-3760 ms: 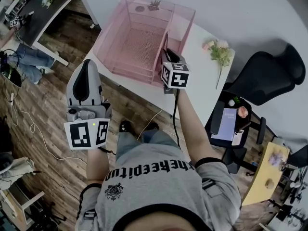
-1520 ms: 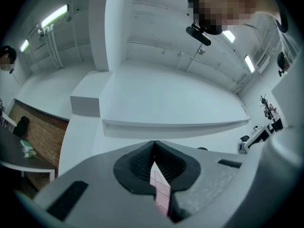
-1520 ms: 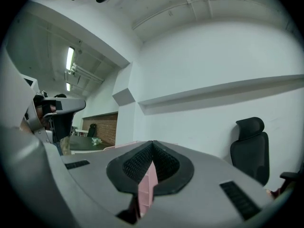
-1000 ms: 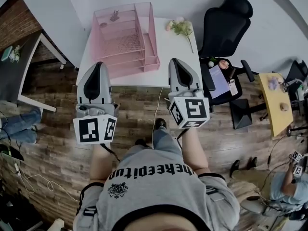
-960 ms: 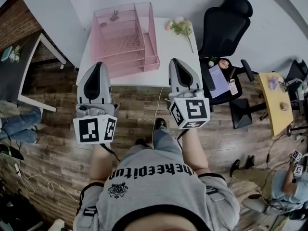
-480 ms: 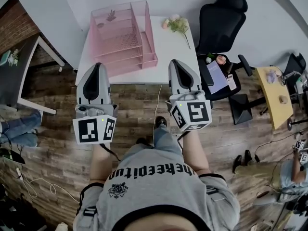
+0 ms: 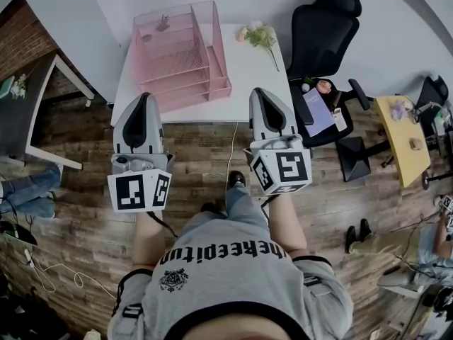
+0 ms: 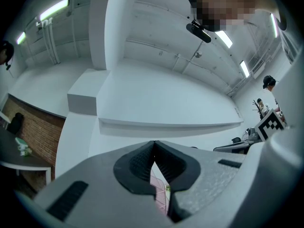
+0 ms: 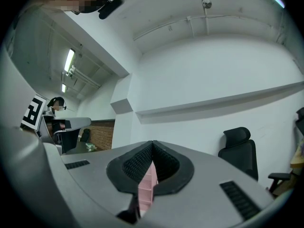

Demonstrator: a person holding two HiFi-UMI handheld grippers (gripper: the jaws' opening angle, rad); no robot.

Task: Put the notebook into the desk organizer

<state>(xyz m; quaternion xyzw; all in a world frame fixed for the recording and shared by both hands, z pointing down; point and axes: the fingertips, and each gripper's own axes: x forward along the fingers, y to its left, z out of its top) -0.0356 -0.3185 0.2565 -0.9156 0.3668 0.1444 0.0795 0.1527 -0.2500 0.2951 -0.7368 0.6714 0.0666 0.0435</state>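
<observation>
- Your left gripper (image 8: 153,152) was closed and empty. Its jaws met at the tips, and only a sliver of pink showed through the slit below them.
- Your right gripper (image 9: 152,148) was in the same state, with jaws together, nothing between them and pink visible behind the gap.
- A few seconds earlier the right gripper had been up at the front right corner of the desk organizer (image 7: 177,59), over the worktop (image 7: 251,83). It had since come away.
- Both grippers were now held level and side by side over the wooden floor (image 7: 212,165), short of the worktop's near edge.
- Over the last second neither gripper had shifted to any notable degree, and you had only settled slightly further back.
- The desk organizer stood on the left part of the worktop with its tiers facing you. The head view showed no notebook in any compartment.
- A sprig of flowers (image 7: 258,35) lay on the worktop just right of the organizer, touching nothing.
- A flat lilac item, judged to be the notebook (image 7: 323,113), lay on the seat of the black chair (image 7: 325,27). That was right of the worktop and well apart from both grippers. It was too small in the view to confirm.
- Assessment: the withdrawal read as a neutral stance, not progress, and the pick-up had not begun.
- The right gripper was the nearer one to the chair. It would have needed to open before any grasp there.
</observation>
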